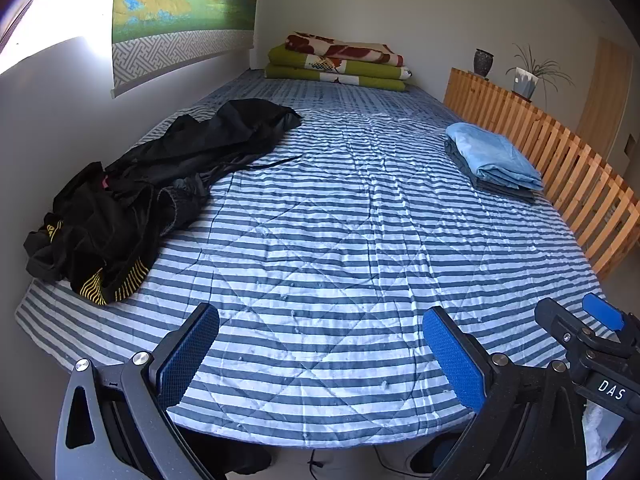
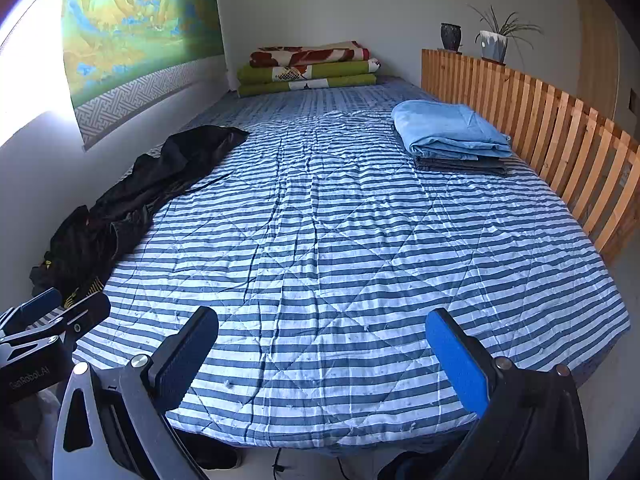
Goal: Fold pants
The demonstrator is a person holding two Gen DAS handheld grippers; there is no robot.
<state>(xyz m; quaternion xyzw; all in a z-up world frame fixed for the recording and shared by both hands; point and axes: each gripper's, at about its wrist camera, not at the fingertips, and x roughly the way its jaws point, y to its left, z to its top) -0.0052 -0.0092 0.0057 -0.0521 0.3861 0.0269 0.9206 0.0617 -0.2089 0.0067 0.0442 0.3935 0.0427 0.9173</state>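
Both cameras sat at the near end of the bed (image 1: 320, 240), just above its edge, and looked down along it toward the far wall. The left view stood a bit more to the left, close to the black pants (image 1: 140, 184). The 2 views shared almost the whole bed.
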